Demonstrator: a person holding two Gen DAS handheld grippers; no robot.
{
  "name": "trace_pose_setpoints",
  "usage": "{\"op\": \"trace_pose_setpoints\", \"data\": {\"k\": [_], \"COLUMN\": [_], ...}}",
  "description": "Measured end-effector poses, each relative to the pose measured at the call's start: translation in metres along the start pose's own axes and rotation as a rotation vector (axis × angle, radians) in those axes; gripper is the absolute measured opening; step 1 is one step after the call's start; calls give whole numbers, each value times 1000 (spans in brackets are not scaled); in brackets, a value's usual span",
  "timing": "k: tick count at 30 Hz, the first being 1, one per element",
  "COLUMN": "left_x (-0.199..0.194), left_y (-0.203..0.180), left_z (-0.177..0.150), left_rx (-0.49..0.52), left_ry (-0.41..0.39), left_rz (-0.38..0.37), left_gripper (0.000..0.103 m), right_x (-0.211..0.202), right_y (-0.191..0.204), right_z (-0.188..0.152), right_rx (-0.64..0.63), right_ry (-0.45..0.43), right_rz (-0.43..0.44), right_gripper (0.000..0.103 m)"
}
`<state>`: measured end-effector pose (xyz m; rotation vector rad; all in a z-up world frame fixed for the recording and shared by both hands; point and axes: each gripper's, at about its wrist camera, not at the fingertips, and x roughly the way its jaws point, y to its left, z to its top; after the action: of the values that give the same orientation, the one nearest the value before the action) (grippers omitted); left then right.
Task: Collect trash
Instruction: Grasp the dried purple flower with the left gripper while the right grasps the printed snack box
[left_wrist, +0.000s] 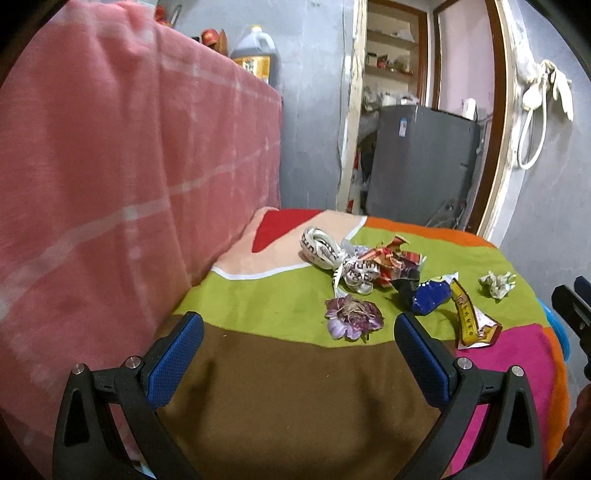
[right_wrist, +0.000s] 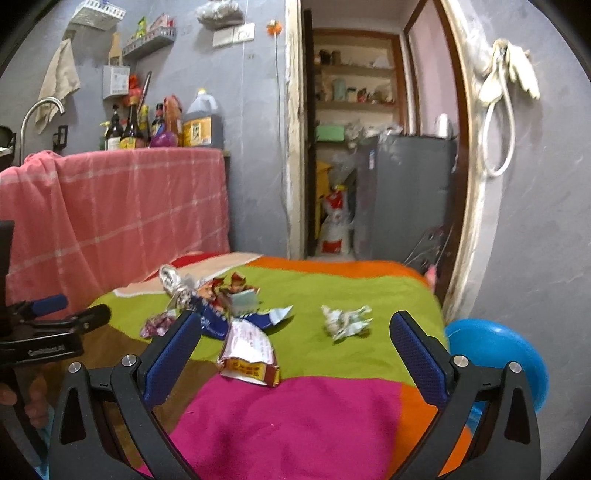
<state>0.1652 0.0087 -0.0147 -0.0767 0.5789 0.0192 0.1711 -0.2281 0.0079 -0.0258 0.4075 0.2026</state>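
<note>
My left gripper (left_wrist: 299, 325) stood with its blue-padded jaws spread wide and nothing between them, poised above the brown patch of the multicoloured patchwork cloth (left_wrist: 280, 387) covering the table. Just ahead of its gap lay a purple crumpled flower-like wrapper (left_wrist: 354, 316); further ahead sat a white printed ribbon bundle (left_wrist: 334, 258) touching a heap of red and dark torn foil wrappers (left_wrist: 395, 264), with a blue crumpled packet (left_wrist: 430, 297) beside its right finger (left_wrist: 421, 354). A yellow-and-red flattened sachet (left_wrist: 474, 321) lay to the right of that finger, and a pale crumpled paper ball (left_wrist: 498, 283) sat apart, further right. My right gripper (right_wrist: 291, 332) was likewise opened wide and empty, over the magenta patch. The same sachet (right_wrist: 249, 356) lay between its fingers near the left one, and the paper ball (right_wrist: 347, 321) lay ahead, inside the gap. A blue round plastic stool (right_wrist: 498, 354) stood beyond its right finger, and a pink checked towel (right_wrist: 118, 206) hung to the left.
</note>
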Motion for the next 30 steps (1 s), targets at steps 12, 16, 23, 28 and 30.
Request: {"op": "trace_pose_setpoints", "data": {"k": [12, 16, 23, 28, 30], "left_x": [32, 43, 62, 69, 71], "left_y": [-8, -5, 3, 2, 0], "left_z": [8, 9, 15, 19, 18], "left_rx": [39, 33, -5, 6, 10], "left_ry": [100, 141, 218, 237, 246], "left_rz": [-96, -144, -213, -220, -219], "left_gripper": [83, 73, 62, 51, 45], "right_x": [49, 63, 82, 93, 94], "right_y": [3, 5, 9, 13, 14], "right_z": [-7, -13, -18, -22, -22], "right_rx": [49, 48, 49, 37, 30], "right_ry": [200, 262, 335, 388, 394], "right_rz": [126, 157, 175, 178, 177], "right_gripper": [77, 70, 68, 63, 56]}}
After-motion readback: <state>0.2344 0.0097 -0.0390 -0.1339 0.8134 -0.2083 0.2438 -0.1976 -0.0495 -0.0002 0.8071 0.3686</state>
